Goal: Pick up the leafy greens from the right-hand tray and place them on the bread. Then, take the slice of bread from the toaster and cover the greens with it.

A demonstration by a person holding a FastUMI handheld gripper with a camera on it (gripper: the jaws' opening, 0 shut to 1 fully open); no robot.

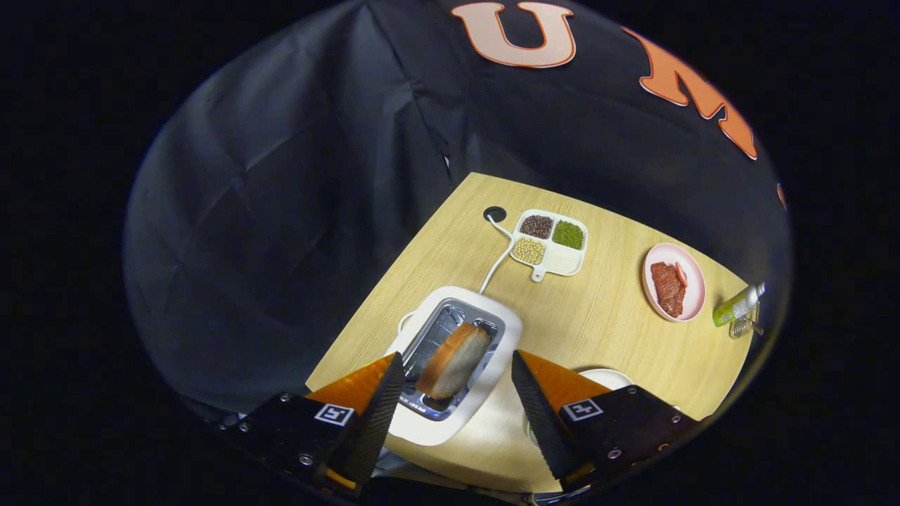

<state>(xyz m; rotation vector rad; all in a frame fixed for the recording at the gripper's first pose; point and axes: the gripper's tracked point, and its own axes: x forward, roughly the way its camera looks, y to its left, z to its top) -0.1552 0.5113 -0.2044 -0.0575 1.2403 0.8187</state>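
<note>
Gripper (457, 360) spread wide above toaster (455, 365); bread slice (453, 360) between fingers, apparently untouched.

The gripper (457, 365) hangs above the white toaster (492, 320), its jaws wide apart either side of the slice of bread (453, 360) leaning in the slot. Farther off on the wooden surface (598, 316) sit a divided tray (550, 241) of beans and a pink plate (692, 277) of meat.

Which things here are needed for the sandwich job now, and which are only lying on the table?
Needed:
- bread slice standing tilted in the toaster
- tool, open, its fingers on either side of the slice, not touching it

Lying about:
- divided tray of beans
- pink plate with meat
- bottle
</note>
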